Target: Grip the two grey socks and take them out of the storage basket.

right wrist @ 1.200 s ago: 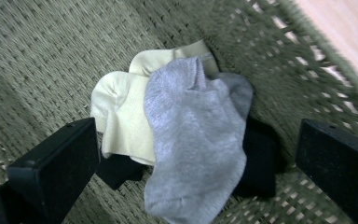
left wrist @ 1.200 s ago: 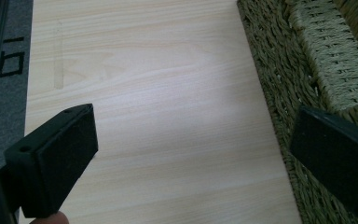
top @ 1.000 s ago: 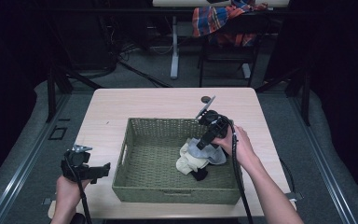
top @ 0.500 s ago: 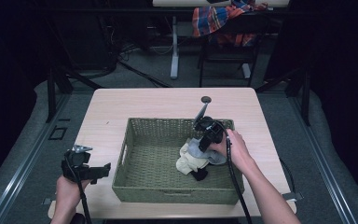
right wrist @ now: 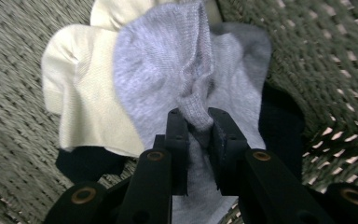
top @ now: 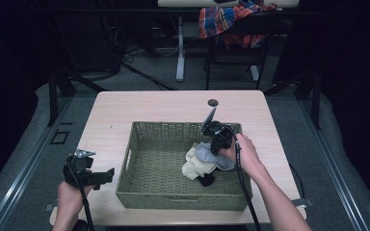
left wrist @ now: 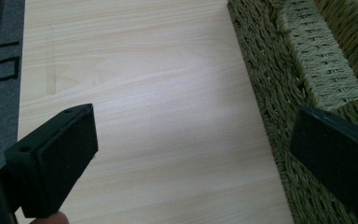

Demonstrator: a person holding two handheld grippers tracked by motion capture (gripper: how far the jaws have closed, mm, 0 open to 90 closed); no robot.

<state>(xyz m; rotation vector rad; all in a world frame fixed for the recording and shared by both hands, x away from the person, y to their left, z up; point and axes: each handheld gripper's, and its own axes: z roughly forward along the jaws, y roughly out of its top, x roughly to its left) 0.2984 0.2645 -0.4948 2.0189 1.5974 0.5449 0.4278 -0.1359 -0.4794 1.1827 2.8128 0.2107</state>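
Sock-gathering step, by the look of it. Right gripper (right wrist: 196, 135) inside green woven rectangular basket (top: 139, 144), jaws pinched nearly together on fold of light grey knit sock (right wrist: 186, 70). Cream fabric piece (right wrist: 84, 102) just left of jaws, black cloth item (right wrist: 279, 121) under and right of them, all on basket floor. Left gripper (left wrist: 191, 154) spread wide, holding nothing, over pale wooden table (left wrist: 144, 93), basket wall beside right-hand jaw. Next move, judged: straight lift, grip kept firm, so grey sock peels off cream piece without dragging it.
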